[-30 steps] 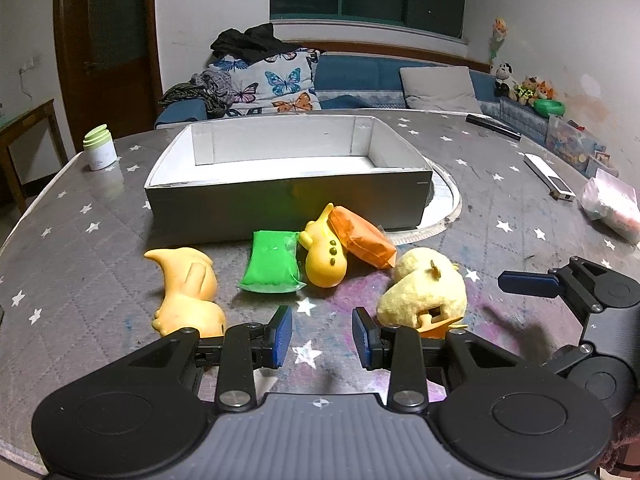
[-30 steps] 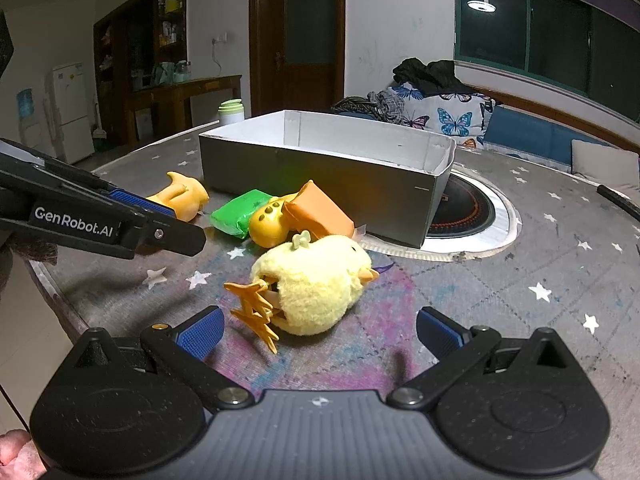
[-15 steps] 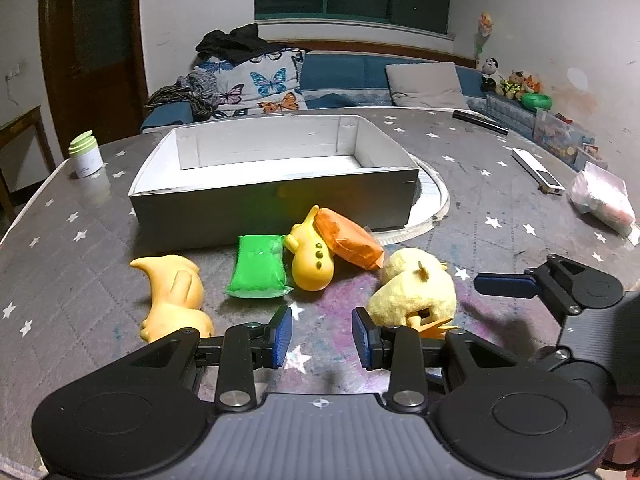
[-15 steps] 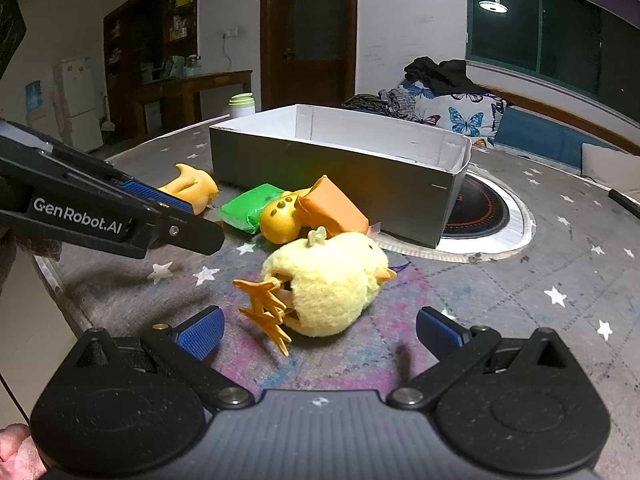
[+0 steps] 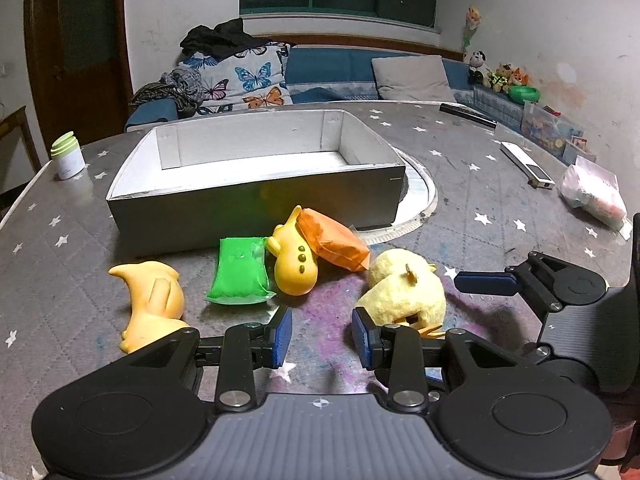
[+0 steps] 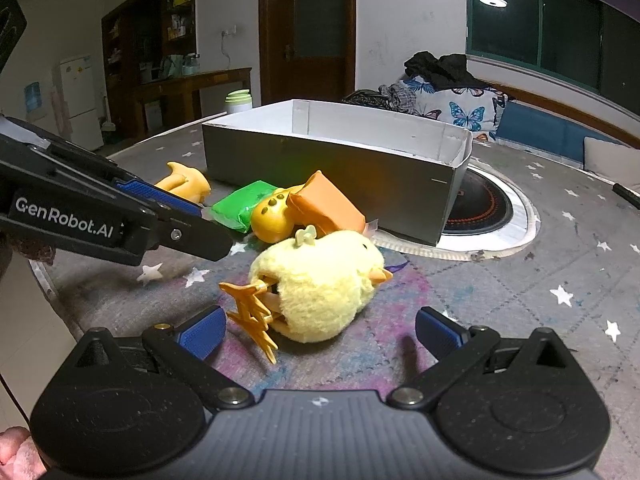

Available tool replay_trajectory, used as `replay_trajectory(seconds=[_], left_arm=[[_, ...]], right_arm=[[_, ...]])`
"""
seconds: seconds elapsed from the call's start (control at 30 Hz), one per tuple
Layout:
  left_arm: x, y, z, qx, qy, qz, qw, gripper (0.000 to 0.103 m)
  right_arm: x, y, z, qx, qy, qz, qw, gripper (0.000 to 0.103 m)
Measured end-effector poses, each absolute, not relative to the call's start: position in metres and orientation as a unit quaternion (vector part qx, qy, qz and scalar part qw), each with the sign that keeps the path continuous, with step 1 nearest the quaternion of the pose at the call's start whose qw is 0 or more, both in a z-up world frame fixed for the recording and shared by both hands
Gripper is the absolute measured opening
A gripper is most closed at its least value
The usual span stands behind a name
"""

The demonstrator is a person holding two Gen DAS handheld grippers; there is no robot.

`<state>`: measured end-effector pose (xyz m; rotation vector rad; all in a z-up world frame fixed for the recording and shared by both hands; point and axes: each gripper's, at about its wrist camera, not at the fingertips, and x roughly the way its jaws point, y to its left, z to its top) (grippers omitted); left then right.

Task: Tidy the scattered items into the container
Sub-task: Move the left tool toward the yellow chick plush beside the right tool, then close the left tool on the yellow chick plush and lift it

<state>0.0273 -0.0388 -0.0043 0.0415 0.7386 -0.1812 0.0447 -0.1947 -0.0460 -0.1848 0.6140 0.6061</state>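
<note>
The right tool [image 6: 318, 332] hung low over the star-patterned grey table [image 6: 540, 280], its blue-padded fingers spread wide, with the fluffy yellow plush chick [image 6: 320, 284] lying on its side just ahead of them and roughly centred in the gap. The left tool [image 5: 320, 338] had its pads drawn close together with only a narrow gap, holding nothing.

The grey open-topped cardboard box [image 5: 256, 184] stood beyond the toys, and what showed of its white inside looked bare. The green sealed soft packet [image 5: 240, 272], the smooth yellow toy with dark spots [image 5: 294, 264] and the orange sealed packet [image 5: 334, 240] lay bunched just before the box's near wall; the pale orange rubber toy [image 5: 154, 304] lay ahead and left of the left tool.

Several things could have gone amiss. The chick's thin orange plastic feet [image 6: 252, 308] stuck out toward the right tool's left finger, so a closing pad might have caught a foot rather than the body, and the toy would have swung or slipped. The plush would compress, so a shallow pinch might have taken only fluff. The two tools sat near one another, the left one's finger reaching in front of the right camera, so a lift toward the box risked a knock. A low carry could also have clipped the box's near wall or pushed the bunched toys.
</note>
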Motion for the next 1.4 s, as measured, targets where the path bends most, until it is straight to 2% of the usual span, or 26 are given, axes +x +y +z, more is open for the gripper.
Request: replay_trajectory(seconds=[0.17,0.93,1.07,1.27,1.4], left_arm=[[0.029,-0.04,-0.002,0.024,0.36,-0.099,0.927,0.036],[0.054,-0.053,0.007,0.028,0.389,-0.233,0.891,0.036],[0.06,-0.057,0.004,0.046,0.396,-0.237,0.886,0.036],[0.067,-0.056,-0.002,0.035,0.411,-0.25,0.876,0.04],[0.07,-0.052,-0.001,0.018,0.418,-0.248,0.874,0.038]], right_arm=[[0.046,-0.193,-0.047,-0.091,0.298,0.298,0.902,0.098],[0.064,-0.187,-0.052,-0.089,0.301,0.325,0.892,0.097],[0.065,-0.186,-0.052,-0.086,0.299,0.327,0.892,0.094],[0.068,-0.187,-0.051,-0.082,0.3,0.325,0.893,0.092],[0.07,-0.187,-0.049,-0.081,0.303,0.322,0.893,0.092]])
